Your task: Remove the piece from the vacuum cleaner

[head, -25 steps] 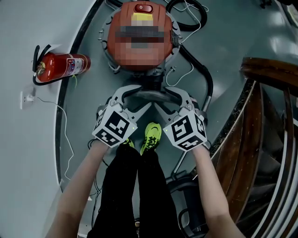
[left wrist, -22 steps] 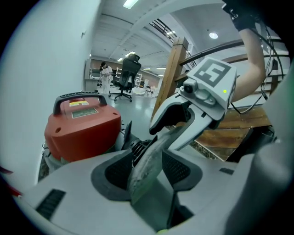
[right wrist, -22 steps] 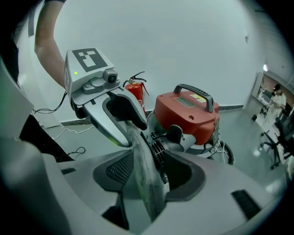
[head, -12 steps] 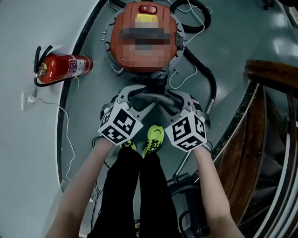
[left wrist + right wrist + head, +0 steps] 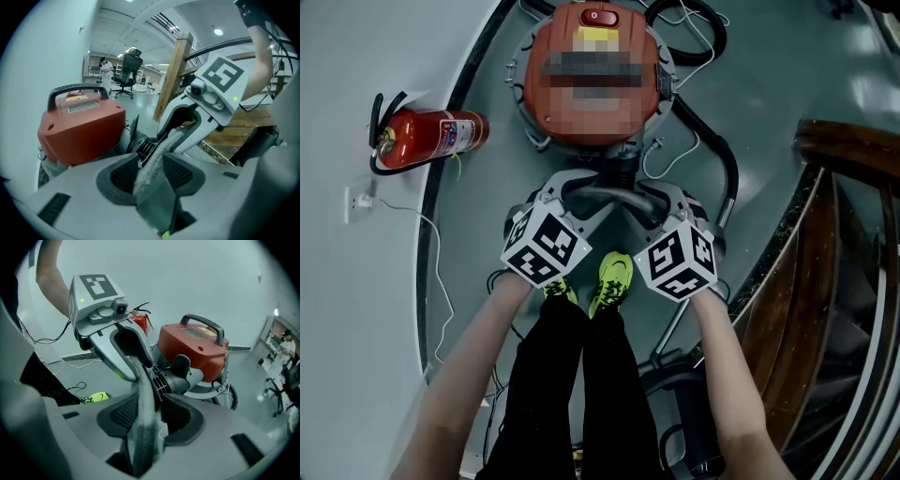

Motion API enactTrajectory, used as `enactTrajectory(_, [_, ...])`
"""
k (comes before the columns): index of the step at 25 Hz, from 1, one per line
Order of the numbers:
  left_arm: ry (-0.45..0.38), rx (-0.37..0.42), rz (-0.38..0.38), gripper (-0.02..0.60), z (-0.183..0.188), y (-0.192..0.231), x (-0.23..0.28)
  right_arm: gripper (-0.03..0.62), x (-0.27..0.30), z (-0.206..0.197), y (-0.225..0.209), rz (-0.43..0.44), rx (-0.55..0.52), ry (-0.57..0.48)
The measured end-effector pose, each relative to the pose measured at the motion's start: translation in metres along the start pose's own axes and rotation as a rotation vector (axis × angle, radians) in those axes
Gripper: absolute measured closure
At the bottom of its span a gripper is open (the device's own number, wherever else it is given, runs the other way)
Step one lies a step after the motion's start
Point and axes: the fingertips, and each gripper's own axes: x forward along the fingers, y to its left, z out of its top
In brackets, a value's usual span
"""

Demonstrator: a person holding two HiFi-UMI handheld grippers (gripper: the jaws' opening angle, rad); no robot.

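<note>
**Grey tube flanked by both tongs in front of the red vacuum cleaner**

At the far left a red metal fire extinguisher (image 5: 431, 136) with a black hose is laid on its side on the smooth grey floor (image 5: 769, 94), and a thin white cable (image 5: 427, 272) is trailed below it. The vacuum cleaner (image 5: 591, 117) is seen as a rounded red plastic lid with a black carry handle, set on a metal drum. The piece (image 5: 605, 195), a dull grey curved tube with a finely ribbed skin, is found just in front of the cleaner, beside a black ribbed collar (image 5: 617, 169) at the cleaner's front. Further right a glossy black hose (image 5: 724, 164) is curled over the floor, and varnished wooden stair rails (image 5: 844, 141) are seen beyond it.

Both bare forearms are stretched forward and down and are angled towards each other. The left gripper (image 5: 581, 197) is set at the tube's left end and the right gripper (image 5: 639, 204) at its right end, with the marker cubes turned upward. The jaws of each are closing with the tube between the dark, mesh-textured pads. A gap is seen beside the tube in each gripper view, so nothing is clamped yet.

The tube's long axis is laid across the head view, from the left tongs to the right tongs, in a shallow bow
</note>
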Motion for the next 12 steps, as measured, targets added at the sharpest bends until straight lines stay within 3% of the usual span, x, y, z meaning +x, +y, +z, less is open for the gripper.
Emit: enactTrajectory(12, [0.024,-0.023,-0.013,0.46,-0.0029,0.0011,0.0017,0.496,0.0008,0.0005,-0.0019,0.003,0.013,-0.004])
